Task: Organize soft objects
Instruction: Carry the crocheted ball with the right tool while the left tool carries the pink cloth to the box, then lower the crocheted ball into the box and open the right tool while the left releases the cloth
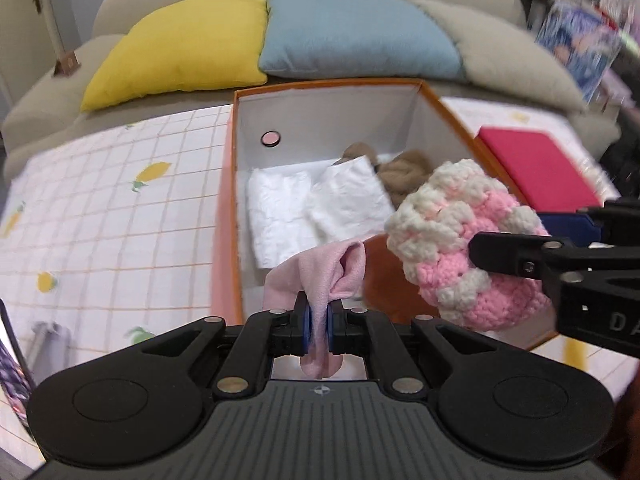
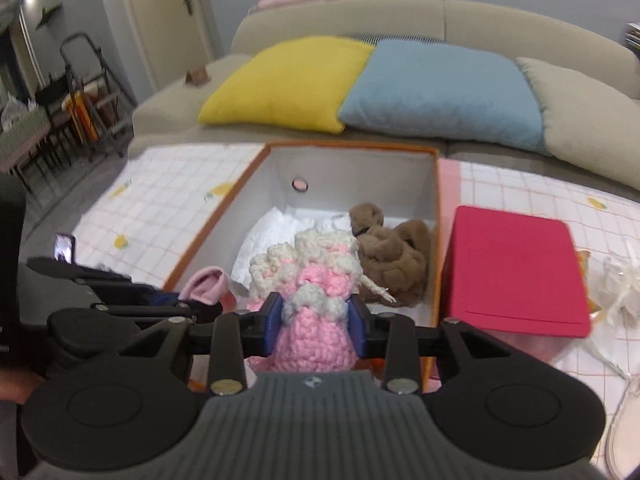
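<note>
Three cushions, yellow (image 2: 288, 80), blue (image 2: 440, 92) and beige (image 2: 592, 128), lean along the sofa (image 2: 400, 12) at twelve o'clock in both views. Below them lies the table's lemon-print cloth (image 1: 100, 200), and on it the orange box (image 2: 437, 216) stands open, white inside. Within the box, white folded cloths (image 1: 316, 204) fill the ten o'clock side and a brown plush toy (image 2: 392, 252) sits toward two o'clock. A red box (image 2: 516, 272) stands just beside the orange one at three o'clock.

Over the box's near edge, the right gripper (image 2: 316, 316) has its blue pads pressed on the lower part of a pink-and-white crocheted piece (image 2: 316, 280), jaws partly parted around its bulk. It looks light, spongy and springy; a squeeze across the thick middle should hold it, though loose yarn could snag. At nine o'clock from it, the left gripper (image 1: 318, 320) is nearly closed, pinching a thin pink fabric piece (image 1: 320, 268) that flops over the fingertips. That one looks limp, light and smooth, so a firm pinch on a bunched fold suits it best; what kind of garment it is cannot be told through the blur.

Only the letters "DA" are readable, on the right gripper's black body in the left view.
</note>
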### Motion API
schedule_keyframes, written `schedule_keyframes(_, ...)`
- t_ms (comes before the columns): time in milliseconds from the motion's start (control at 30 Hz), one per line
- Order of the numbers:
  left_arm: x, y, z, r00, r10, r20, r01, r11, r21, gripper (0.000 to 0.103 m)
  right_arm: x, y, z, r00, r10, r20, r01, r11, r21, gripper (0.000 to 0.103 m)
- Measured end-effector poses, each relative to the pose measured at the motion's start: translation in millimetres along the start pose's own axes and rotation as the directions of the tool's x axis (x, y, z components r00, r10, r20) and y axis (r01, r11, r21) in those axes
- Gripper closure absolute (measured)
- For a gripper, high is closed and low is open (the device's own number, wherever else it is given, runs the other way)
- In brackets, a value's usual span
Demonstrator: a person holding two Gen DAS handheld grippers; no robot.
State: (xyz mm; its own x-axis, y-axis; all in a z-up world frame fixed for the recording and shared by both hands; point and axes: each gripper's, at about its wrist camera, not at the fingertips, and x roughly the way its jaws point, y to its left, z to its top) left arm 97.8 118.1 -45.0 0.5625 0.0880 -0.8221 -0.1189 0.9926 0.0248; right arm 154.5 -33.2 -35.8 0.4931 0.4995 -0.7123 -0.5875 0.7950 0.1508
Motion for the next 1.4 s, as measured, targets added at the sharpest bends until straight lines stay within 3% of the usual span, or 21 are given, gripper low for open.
schedule_keyframes(200, 9, 1, -5, 0.999, 0.007, -0.037, -0.006, 1.0, 0.017, 0.09, 30, -1, -2, 0.995, -0.028, -0.091, 0.027, 1.0, -0.011, 0.068)
schedule_keyframes(300, 8, 3, -6, 1.0, -0.018, -0.02, 0.018, 1.0, 0.009, 0.082, 39, -3, -5, 0.992, -0.031, -0.122, 0.03, 1.0, -0.006, 0.067)
schedule_keyframes(533, -4, 19, -7, 0.991, -0.125, 0.057, 0.129, 0.988, -0.088, 0.043, 46, -6, -2, 0.99, -0.02, -0.137, 0.022, 1.0, 0.008, 0.065)
schedule_keyframes(567, -7, 22, -7, 0.986, -0.151, 0.077, 0.159, 0.981, -0.113, 0.034, 47, -9, 0, 0.99, -0.009, -0.142, 0.013, 1.0, 0.024, 0.064)
schedule_keyframes(633, -15, 31, -6, 0.975, -0.19, 0.12, 0.209, 0.96, -0.183, 0.027, 50, -14, 2, 0.988, 0.007, -0.156, 0.001, 0.999, 0.053, 0.064)
schedule_keyframes(833, -24, 43, -3, 0.959, -0.21, 0.191, 0.259, 0.922, -0.288, 0.027, 59, -2, 4, 0.981, 0.04, -0.192, -0.036, 0.999, 0.023, 0.062)
schedule_keyframes(967, -19, 40, -6, 0.964, -0.207, 0.167, 0.249, 0.923, -0.293, 0.027, 72, 9, 3, 0.97, 0.067, -0.235, -0.063, 0.998, 0.026, 0.062)
schedule_keyframes(1133, -17, 36, -10, 0.966, -0.21, 0.151, 0.246, 0.926, -0.287, 0.027, 90, 12, -5, 0.951, 0.04, -0.307, -0.034, 0.999, 0.025, 0.058)
schedule_keyframes(1400, -20, 32, -11, 0.967, -0.203, 0.154, 0.24, 0.929, -0.282, 0.027, 73, 5, -6, 0.954, 0.037, -0.299, -0.029, 0.999, 0.03, 0.048)
